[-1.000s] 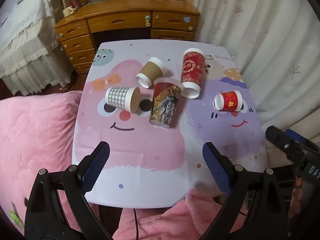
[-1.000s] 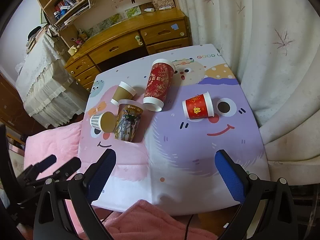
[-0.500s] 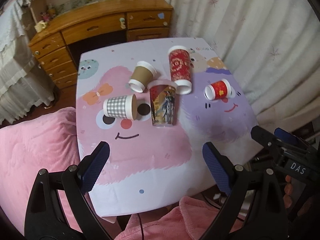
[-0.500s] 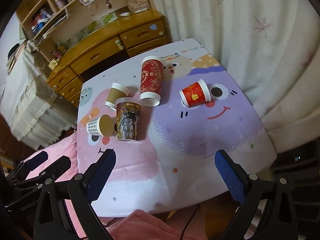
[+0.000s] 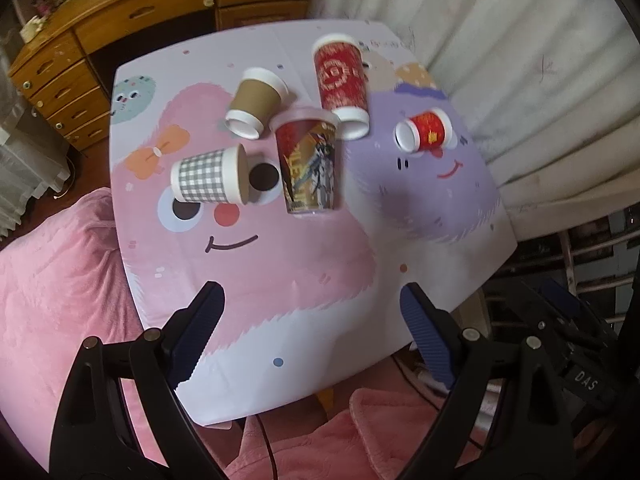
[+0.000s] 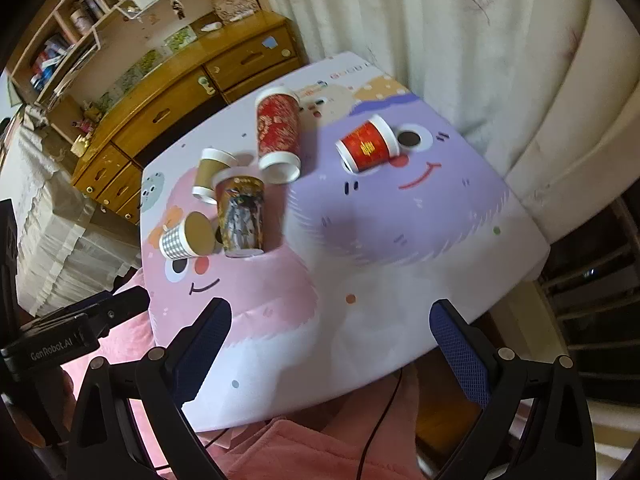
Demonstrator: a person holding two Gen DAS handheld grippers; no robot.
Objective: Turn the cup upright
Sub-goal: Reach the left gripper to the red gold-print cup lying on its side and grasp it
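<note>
Several paper cups are on a small table with a cartoon cover (image 5: 280, 280) (image 6: 360, 280). A printed tall cup (image 5: 310, 166) (image 6: 240, 212) stands upright. Lying on their sides are a grey checked cup (image 5: 208, 176) (image 6: 186, 236), a brown cup (image 5: 256, 102) (image 6: 212, 174), a tall red cup (image 5: 342, 82) (image 6: 278, 132) and a small red cup (image 5: 426, 134) (image 6: 368, 146). My left gripper (image 5: 312, 336) and right gripper (image 6: 330, 348) are both open and empty, above the table's near edge, well short of the cups.
A wooden desk with drawers (image 5: 140, 24) (image 6: 180, 92) stands behind the table. White curtains (image 5: 500, 40) (image 6: 460, 32) hang on the right. A pink blanket (image 5: 52, 272) lies left and below. The other gripper's body (image 6: 72, 336) is at my right view's left edge.
Both grippers have risen and tilted, so the table looks smaller and turned. The cups have not moved. Both grippers stay open.
</note>
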